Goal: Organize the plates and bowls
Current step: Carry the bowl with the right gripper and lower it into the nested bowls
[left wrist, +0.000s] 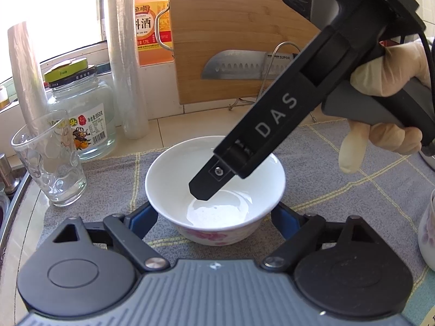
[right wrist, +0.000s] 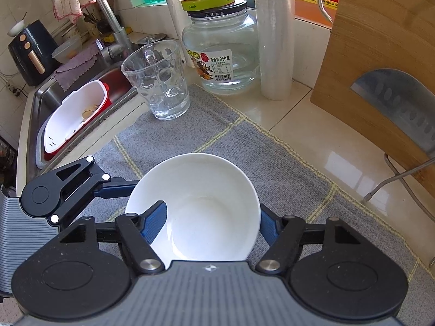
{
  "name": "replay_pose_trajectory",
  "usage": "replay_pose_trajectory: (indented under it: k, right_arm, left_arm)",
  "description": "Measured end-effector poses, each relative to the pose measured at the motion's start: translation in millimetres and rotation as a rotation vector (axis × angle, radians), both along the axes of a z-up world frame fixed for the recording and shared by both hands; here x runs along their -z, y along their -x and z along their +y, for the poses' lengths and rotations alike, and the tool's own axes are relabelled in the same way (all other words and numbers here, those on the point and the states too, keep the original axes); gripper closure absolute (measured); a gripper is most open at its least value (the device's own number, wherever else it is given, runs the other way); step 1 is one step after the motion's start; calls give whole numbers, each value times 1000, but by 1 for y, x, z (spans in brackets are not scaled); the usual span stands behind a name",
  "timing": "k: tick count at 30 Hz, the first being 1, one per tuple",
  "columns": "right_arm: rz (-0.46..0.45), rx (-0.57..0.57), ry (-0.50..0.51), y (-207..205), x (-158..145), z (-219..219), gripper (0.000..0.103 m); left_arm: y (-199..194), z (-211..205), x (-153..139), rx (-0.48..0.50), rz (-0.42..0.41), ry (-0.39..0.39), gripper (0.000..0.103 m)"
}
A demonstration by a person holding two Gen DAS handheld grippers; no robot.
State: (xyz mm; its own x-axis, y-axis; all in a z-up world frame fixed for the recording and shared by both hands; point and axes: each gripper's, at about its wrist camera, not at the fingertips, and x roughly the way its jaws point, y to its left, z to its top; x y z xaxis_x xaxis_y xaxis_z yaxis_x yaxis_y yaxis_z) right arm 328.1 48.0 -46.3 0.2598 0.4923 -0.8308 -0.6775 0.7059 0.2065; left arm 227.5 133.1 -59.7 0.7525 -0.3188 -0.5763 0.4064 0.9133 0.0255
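A white bowl (left wrist: 187, 168) with pink flowers on its outer wall stands on the grey checked cloth (left wrist: 339, 168). My left gripper (left wrist: 213, 217) is shut on it, one blue pad pressed to each side of its lower wall. A gloved hand (left wrist: 386, 73) holds the right gripper, which slants down from the upper right with one finger (left wrist: 202, 187) inside the bowl. In the right wrist view my right gripper (right wrist: 211, 225) straddles the bowl (right wrist: 206, 190): the left pad (right wrist: 155, 222) is inside and the right pad (right wrist: 267, 228) is against the outer wall. The left gripper's finger (right wrist: 119, 187) reaches the bowl from the left.
Behind the bowl stand a glass tumbler (right wrist: 157, 81), a lidded jar (right wrist: 220, 49) and a roll of film (left wrist: 125, 54). A bamboo board (left wrist: 239, 35) with a cleaver (left wrist: 233, 66) leans at the back. Another floral dish (left wrist: 428, 231) shows at the right edge. The sink (right wrist: 46, 100) lies left.
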Motion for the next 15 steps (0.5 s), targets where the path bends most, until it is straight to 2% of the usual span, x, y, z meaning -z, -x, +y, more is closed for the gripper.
replay_pose_trajectory:
  k: [15]
  right_arm:
    - [9, 1, -9, 25, -14, -6, 27]
  left_arm:
    - [20, -4, -10, 34, 18, -22, 13]
